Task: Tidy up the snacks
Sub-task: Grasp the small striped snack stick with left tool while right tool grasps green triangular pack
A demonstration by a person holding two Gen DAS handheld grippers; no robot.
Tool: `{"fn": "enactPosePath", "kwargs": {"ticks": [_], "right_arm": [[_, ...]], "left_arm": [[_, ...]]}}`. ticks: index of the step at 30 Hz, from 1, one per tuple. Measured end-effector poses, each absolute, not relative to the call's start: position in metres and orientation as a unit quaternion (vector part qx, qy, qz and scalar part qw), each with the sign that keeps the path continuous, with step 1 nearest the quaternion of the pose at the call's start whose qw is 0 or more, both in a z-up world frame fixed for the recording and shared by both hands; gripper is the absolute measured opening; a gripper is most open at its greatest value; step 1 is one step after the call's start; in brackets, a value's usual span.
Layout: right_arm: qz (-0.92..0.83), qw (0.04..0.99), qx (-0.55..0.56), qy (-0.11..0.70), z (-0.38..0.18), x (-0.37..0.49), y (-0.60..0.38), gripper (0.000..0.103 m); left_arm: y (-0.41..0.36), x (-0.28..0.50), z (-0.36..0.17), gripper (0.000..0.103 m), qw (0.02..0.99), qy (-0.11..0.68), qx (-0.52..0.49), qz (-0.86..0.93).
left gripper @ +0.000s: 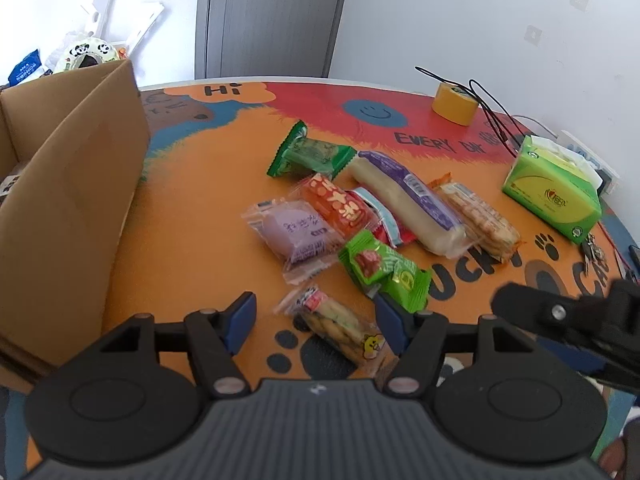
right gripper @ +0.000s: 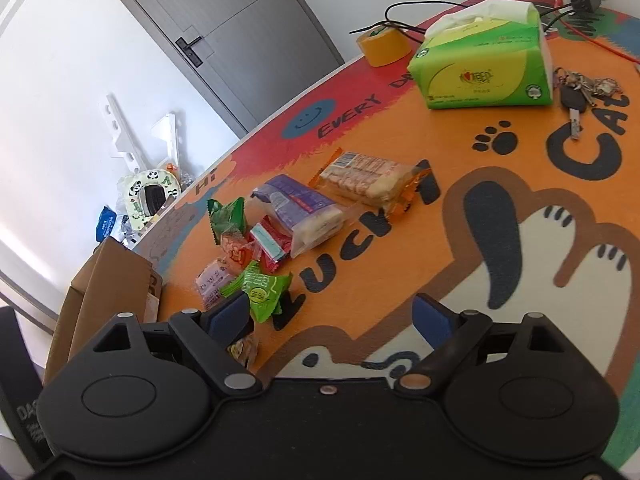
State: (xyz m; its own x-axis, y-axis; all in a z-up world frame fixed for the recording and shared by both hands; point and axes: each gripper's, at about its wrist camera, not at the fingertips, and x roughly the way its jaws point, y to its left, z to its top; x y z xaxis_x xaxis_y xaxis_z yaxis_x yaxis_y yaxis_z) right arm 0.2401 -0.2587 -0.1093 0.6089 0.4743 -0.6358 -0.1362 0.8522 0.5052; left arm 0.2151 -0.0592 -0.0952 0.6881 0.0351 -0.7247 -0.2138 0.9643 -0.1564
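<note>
So the cardboard box [left gripper: 72,184] crowds the left, bare table [right gripper: 500,240] lies right; left gripper [left gripper: 316,320] straddles a cracker packet [left gripper: 340,328] unpinched, right gripper [right gripper: 332,316] gapes empty.

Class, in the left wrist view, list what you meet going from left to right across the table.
Cardboard box → purple snack packet → long purple-wrapped roll → cracker packet → green tissue pack.

I am in a home room: a grey door [left gripper: 272,16], a cartoon-printed table [left gripper: 208,200], a tissue pack [right gripper: 484,68] and keys [right gripper: 580,88] near its far edge.
</note>
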Motion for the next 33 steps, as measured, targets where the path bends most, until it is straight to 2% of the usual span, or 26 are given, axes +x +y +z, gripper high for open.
{"fn": "enactPosePath", "kwargs": {"ticks": [4,7,9,15,18,22,33], "right_arm": [[0.179,0.87,0.208,0.41,-0.111,0.242,-0.25,0.089],[0.184,0.869,0.206,0.41,-0.11,0.242,-0.243,0.089],[0.189,0.87,0.202,0.409,-0.109,0.241,-0.238,0.089],[0.193,0.87,0.197,0.409,-0.108,0.241,-0.229,0.089],[0.196,0.869,0.195,0.411,-0.11,0.243,-0.225,0.085],[0.205,0.866,0.189,0.414,-0.113,0.246,-0.219,0.077],[0.208,0.876,0.168,0.401,-0.104,0.265,-0.201,0.077]], "left_arm": [[-0.056,0.207,-0.095,0.063,0.912,0.391,-0.11,0.062],[-0.052,0.203,-0.095,0.052,0.913,0.388,-0.11,0.064],[-0.048,0.202,-0.095,0.04,0.914,0.385,-0.114,0.064],[-0.045,0.199,-0.097,0.024,0.916,0.382,-0.109,0.059],[-0.042,0.197,-0.097,0.017,0.917,0.378,-0.118,0.055],[-0.03,0.197,-0.095,0.016,0.914,0.371,-0.153,0.056],[-0.014,0.19,-0.067,0.016,0.925,0.332,-0.18,0.049]]}}
